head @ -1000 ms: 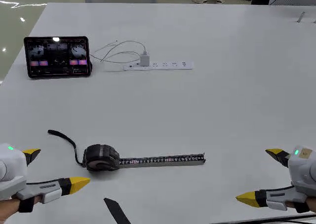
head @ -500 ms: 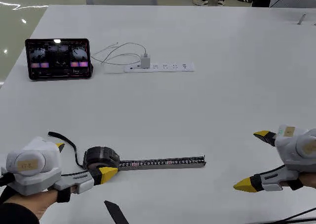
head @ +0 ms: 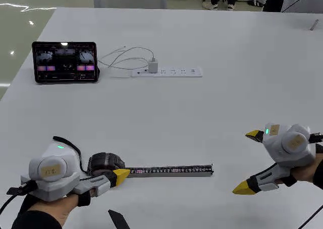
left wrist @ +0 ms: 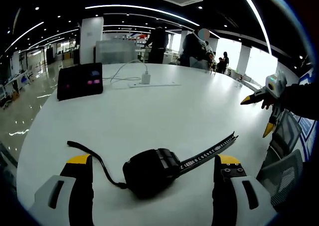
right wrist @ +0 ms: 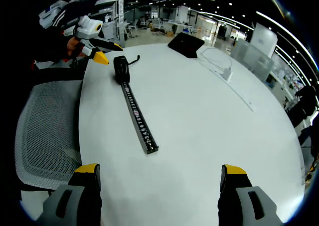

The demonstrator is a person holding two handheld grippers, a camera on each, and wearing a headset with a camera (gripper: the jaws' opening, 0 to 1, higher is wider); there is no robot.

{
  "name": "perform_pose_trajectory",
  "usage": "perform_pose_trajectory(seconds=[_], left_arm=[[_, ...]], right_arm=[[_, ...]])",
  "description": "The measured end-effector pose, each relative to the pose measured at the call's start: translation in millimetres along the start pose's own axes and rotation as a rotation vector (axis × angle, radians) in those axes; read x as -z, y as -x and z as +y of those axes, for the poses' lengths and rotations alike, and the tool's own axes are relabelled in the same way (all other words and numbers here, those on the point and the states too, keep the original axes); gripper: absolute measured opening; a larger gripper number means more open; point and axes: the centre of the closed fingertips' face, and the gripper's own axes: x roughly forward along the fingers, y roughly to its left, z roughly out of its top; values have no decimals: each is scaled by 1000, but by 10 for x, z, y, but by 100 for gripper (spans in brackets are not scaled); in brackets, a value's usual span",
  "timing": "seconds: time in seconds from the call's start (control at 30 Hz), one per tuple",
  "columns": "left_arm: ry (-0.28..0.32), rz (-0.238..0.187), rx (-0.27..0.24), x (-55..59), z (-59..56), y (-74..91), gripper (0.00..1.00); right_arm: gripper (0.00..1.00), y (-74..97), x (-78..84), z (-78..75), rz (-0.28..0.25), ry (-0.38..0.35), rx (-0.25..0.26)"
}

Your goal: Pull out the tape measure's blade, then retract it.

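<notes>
A dark tape measure lies on the white table, its case at the left. Its blade is pulled out to the right and lies flat, ending in a hook tip. A black wrist strap trails left from the case. My left gripper is open, its yellow-tipped jaws on either side of the case without touching it. My right gripper is open too, hovering right of the blade tip with nothing between its jaws.
A tablet with a lit screen stands at the back left. A white power strip with a charger and cables lies beside it. A mesh chair sits at the near table edge. People stand beyond the far end.
My left gripper has moved right and forward until its jaws flank the tape measure's case. My right gripper has risen and edged left toward the blade tip. The tape measure lies as before.
</notes>
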Motion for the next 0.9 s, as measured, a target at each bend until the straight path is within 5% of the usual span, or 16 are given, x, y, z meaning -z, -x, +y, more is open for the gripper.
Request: perform_pose_trajectory(seconds=[0.43,0.9], left_arm=[[18,-34,-98,51,-30,-91,99],[2,-111,-170,34,-19,-191,99]], right_arm=[[95,-265,-114,13,20,80,-84],[78,-546,-67,6,82,207,-149]])
